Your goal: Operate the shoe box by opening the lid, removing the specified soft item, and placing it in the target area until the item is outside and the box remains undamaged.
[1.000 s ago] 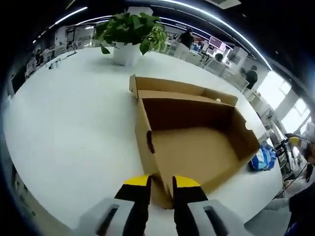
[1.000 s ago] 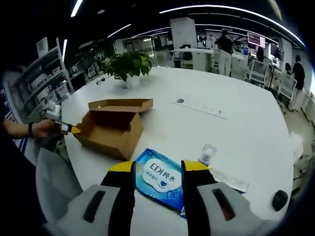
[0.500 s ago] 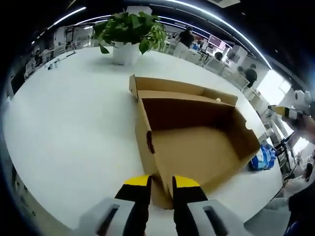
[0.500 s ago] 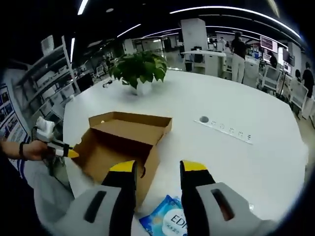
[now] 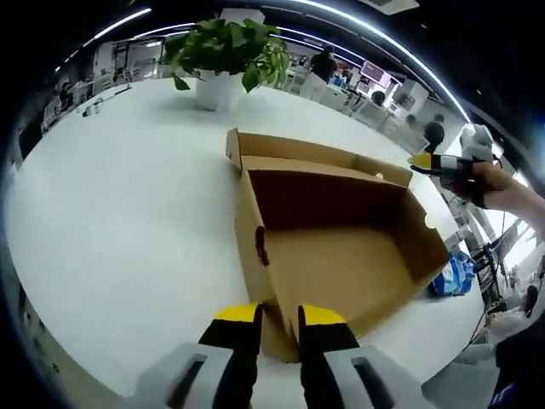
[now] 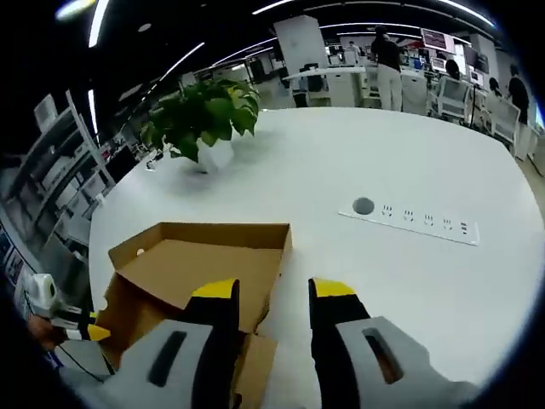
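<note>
The cardboard shoe box [image 5: 341, 256] stands open and empty on the white table [image 5: 111, 213], its lid [image 5: 298, 150] folded back behind it. My left gripper [image 5: 278, 317] has its jaws close together on the box's near corner wall. A blue soft pack of wipes [image 5: 451, 277] lies on the table past the box's right side. In the left gripper view, a hand holds my right gripper [image 5: 423, 160] just above the box's far right wall. In the right gripper view, my right gripper [image 6: 271, 291] is open and empty over the box [image 6: 200, 264], with my left gripper [image 6: 94, 332] at its near left corner.
A potted plant [image 5: 226, 51] stands on the table behind the box, also the plant [image 6: 200, 115] in the right gripper view. A socket strip [image 6: 409, 220] is set into the table to the right. Desks and people fill the background.
My right gripper has lifted off the blue pack and swung over to the box, coming into the left gripper view from the right. The left gripper and box have not moved.
</note>
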A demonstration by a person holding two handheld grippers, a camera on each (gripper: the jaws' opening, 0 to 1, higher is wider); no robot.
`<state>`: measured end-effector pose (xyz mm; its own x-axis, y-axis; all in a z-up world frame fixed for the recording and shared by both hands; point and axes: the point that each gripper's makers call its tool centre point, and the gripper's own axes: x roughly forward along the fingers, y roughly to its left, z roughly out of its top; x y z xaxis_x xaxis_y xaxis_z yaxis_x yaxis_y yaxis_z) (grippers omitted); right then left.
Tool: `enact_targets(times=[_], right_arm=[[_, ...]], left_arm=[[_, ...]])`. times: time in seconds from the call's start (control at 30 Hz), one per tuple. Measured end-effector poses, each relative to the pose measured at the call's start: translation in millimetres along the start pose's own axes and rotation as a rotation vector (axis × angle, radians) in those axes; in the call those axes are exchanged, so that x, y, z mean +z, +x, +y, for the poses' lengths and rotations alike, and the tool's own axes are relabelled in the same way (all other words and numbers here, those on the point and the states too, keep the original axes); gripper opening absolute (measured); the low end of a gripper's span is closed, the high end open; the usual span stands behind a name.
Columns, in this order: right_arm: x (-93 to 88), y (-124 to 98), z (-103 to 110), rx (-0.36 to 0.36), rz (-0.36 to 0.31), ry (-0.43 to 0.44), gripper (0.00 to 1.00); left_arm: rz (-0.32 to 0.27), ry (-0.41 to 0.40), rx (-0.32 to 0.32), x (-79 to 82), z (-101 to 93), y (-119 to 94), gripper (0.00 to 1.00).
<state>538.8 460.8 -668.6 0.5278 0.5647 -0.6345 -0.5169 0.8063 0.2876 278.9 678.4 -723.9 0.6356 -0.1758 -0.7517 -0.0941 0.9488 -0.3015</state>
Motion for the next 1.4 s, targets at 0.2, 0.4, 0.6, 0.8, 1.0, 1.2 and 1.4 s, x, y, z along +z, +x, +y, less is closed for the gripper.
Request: enact_targets(times=[0.2,0.4,0.6,0.8,1.0,1.2,1.4], right_arm=[[9.9,28.1,-1.5,-0.005,0.010,0.026,0.28],[11.8,59.0,-6.6,-0.017,0.041,0.018,0.26],[1.6,81.2,-14.4,-0.043,0.088,0.051,0.20],[1.0,87.9,-21.9,-0.081,0.099,0.026,0.04],[2.8,91.2,-23.6,-0.086,0.102,-0.004,0.01],[4.7,84.4,-21.1,-0.090,0.098,-0.009,0.01],[11.2,72.8,-18.8,-0.090,0.086,-0.008,0.00]], left_arm=[[0.002,0.007,-0.008,0.1,0.7,0.9,0.17],[0.006,0.015,-0.007,1.4,3.9,4.6,0.17],[0.004,0.013,-0.006,2.4,7.2,8.7,0.17],[0.007,0.024,-0.004,3.0,9.4,11.9,0.17],[0.009,0.029,0.000,4.3,10.2,14.1,0.16],[0.009,0.035,0.001,4.6,8.6,14.0,0.16],[0.012,0.045,0.004,5.5,8.1,14.7,0.16]])
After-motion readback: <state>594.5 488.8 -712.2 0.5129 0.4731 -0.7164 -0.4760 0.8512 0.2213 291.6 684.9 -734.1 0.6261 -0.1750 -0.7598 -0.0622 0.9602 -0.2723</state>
